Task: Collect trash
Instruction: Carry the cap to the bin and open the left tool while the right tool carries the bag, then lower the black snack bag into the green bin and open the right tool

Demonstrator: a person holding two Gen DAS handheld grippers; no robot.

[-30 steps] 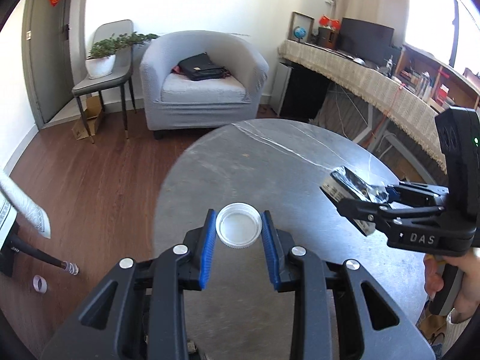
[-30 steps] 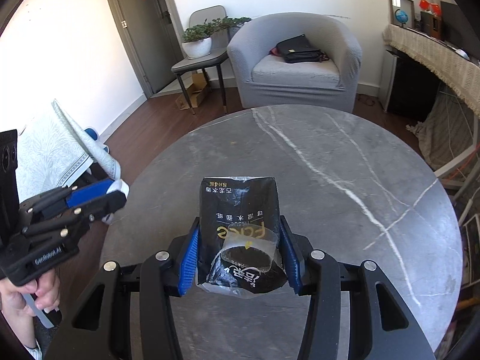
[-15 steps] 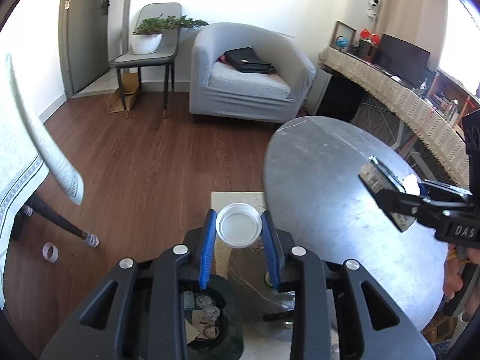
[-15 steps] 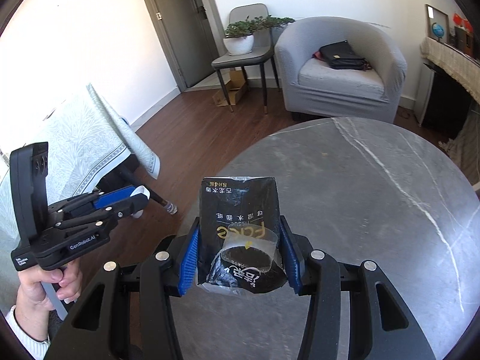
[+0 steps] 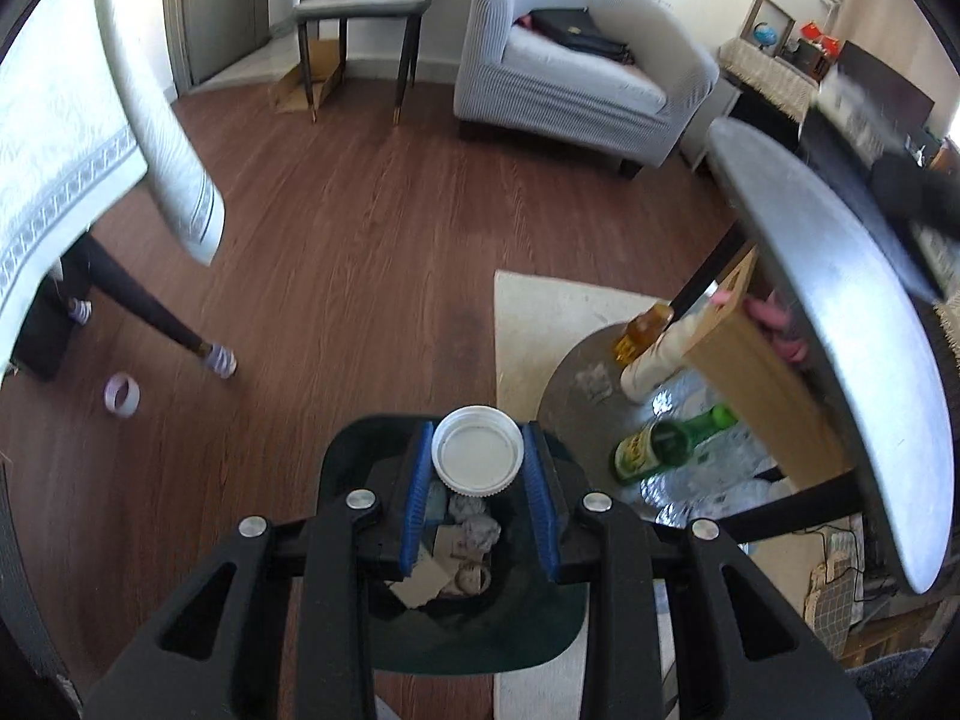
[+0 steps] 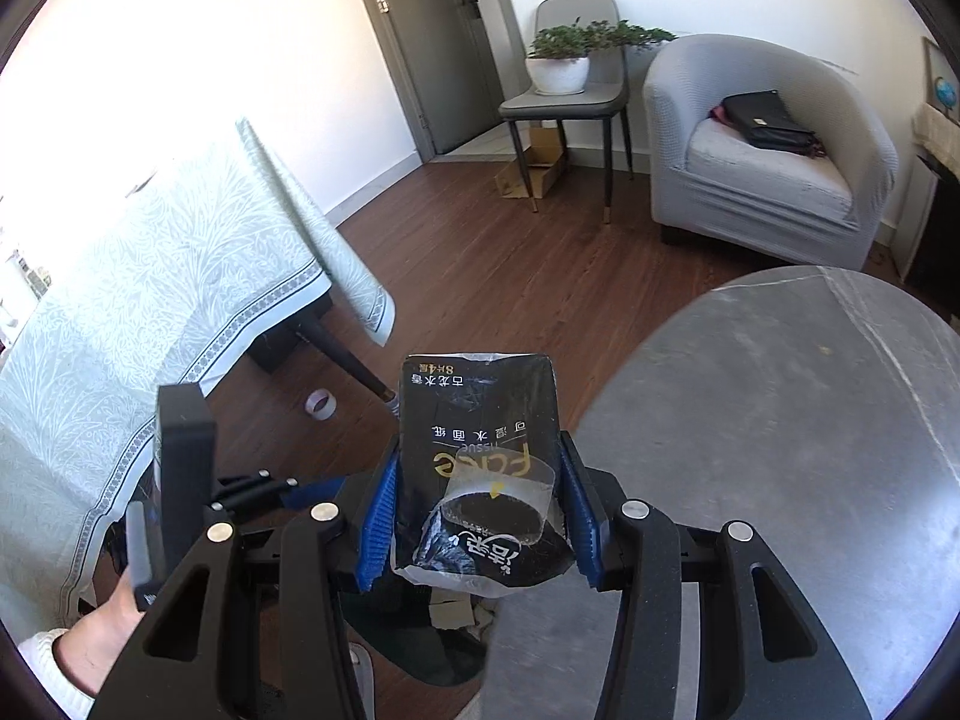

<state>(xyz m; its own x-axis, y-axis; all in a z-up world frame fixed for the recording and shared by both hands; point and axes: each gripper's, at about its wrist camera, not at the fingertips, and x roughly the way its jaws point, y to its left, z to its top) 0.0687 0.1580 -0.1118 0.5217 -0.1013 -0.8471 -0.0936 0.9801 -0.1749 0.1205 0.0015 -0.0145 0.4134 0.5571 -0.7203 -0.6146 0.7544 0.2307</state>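
Trash here is two pieces, each pinched in a tool. A white plastic lid [image 5: 477, 450] sits low in the middle of the left wrist view, clamped edge to edge between the blue pads of the left tool [image 5: 477, 474], directly over a dark bin [image 5: 480, 630] at the bottom of the frame. Crumpled paper and cardboard scraps show inside the bin, partly hidden behind the tool's fingers.

In the right wrist view a black tissue packet [image 6: 480, 450] fills the lower centre, gripped at its sides by the right tool [image 6: 480, 516]. Its printing reads upside down: "TISSUE" in small letters, a gold brand word that looks like "FACE" but is partly covered by a clear peel-back flap, a row of Chinese characters, and more white characters on the crumpled bottom edge that I cannot make out. The packet hangs between the wood floor and the rim of the round grey bench [image 6: 780, 420] on the right of the frame.

At the lower left of that view the left tool's black body appears side on, with a hand [image 6: 102, 642] and a pale cuff cut off by the frame edge.

In the left view, a green bottle [image 5: 666, 447] with an unreadable yellow label lies under the bench at right. The upper right corner is motion-blurred.
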